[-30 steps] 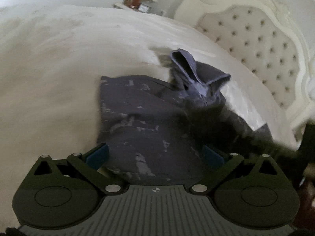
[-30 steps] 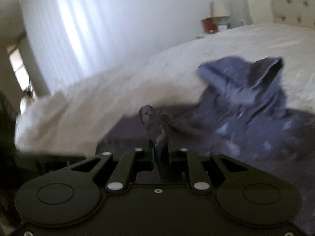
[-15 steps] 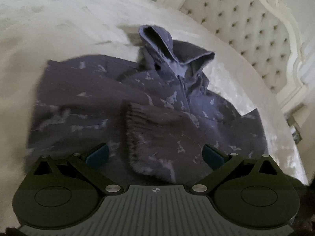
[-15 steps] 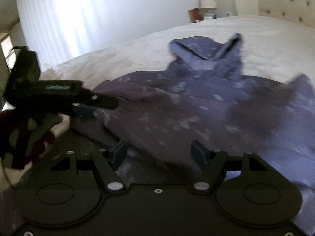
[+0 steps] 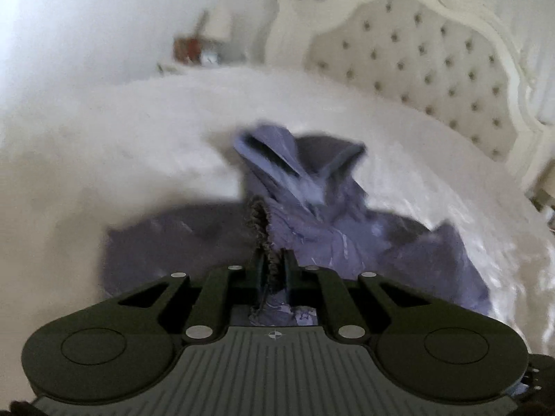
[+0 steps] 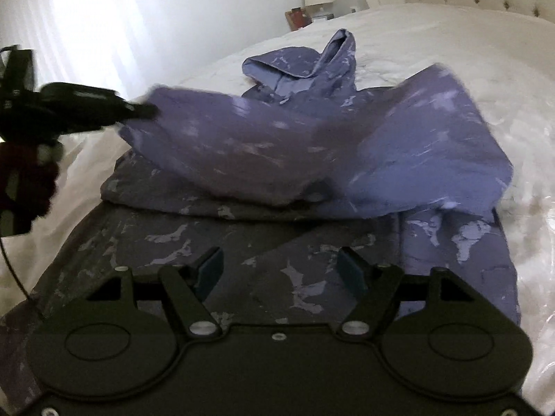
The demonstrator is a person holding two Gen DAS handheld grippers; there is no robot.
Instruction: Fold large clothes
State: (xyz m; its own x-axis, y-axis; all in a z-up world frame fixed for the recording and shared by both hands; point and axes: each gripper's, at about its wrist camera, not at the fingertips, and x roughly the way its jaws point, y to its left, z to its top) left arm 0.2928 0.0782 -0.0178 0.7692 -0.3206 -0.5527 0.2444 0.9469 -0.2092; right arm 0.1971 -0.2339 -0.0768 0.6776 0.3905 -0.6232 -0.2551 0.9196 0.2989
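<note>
left gripper (image 5: 272, 263) closing, pinching the hoodie's ribbed cuff (image 5: 258, 222) | right gripper (image 6: 279, 270) released, empty over purple hoodie (image 6: 312, 145) | white bed (image 6: 433, 34)

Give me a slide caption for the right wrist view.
Open right gripper hovers over a purple hoodie on a white bed while the left gripper lifts its sleeve.
</note>
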